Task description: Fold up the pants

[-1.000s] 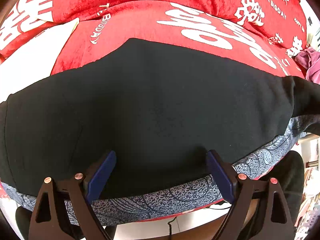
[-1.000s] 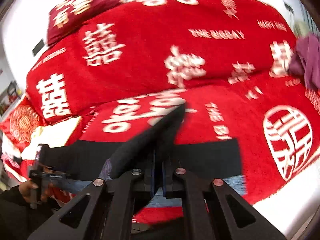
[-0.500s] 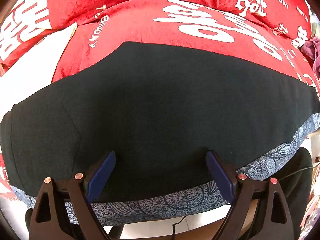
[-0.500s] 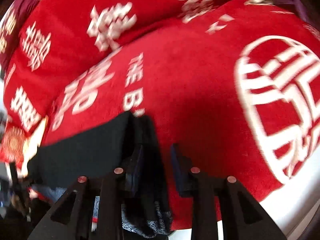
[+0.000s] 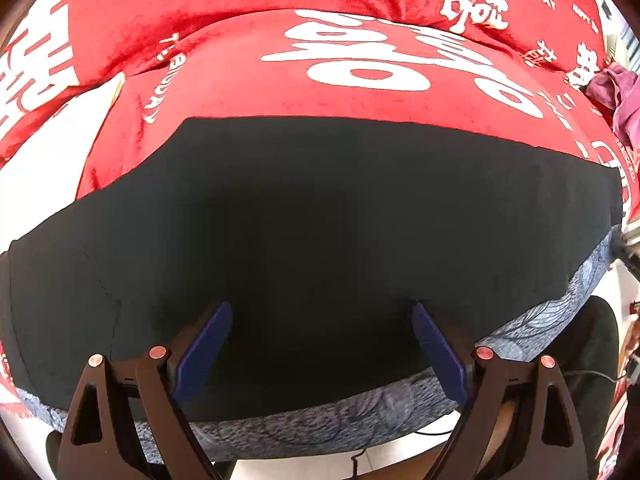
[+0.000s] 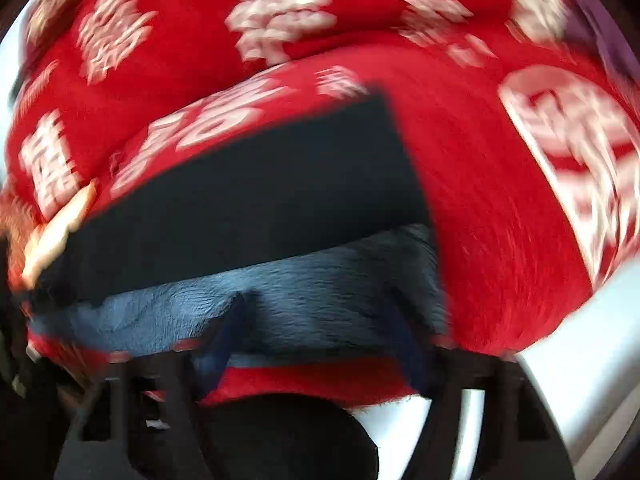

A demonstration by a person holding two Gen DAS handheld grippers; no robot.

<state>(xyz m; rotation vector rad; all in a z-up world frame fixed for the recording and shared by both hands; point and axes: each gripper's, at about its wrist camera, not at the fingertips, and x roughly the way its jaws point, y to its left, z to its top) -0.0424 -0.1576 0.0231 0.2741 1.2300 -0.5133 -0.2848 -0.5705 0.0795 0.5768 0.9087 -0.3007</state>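
Note:
Black pants (image 5: 320, 208) lie folded flat on a red blanket (image 5: 280, 80) with white characters. A grey-blue patterned layer (image 5: 320, 420) shows along their near edge. My left gripper (image 5: 320, 308) hovers over the near part of the pants, jaws wide open, nothing between them. The right wrist view is blurred: the pants (image 6: 248, 192) lie ahead with the patterned layer (image 6: 312, 288) nearest. My right gripper (image 6: 320, 336) is low over that edge, its jaws opening and holding nothing.
A purple cloth (image 5: 616, 96) lies at the blanket's far right. A white sheet (image 5: 40, 160) shows at the left, and the white bed edge (image 6: 580, 360) at the right. A person's dark clothing (image 6: 288, 440) sits just below the near edge.
My right gripper let go of the lifted pant end, dropped toward the bed and spread its jaws. The black fabric now lies flat. The left gripper shifted a little and stayed open.

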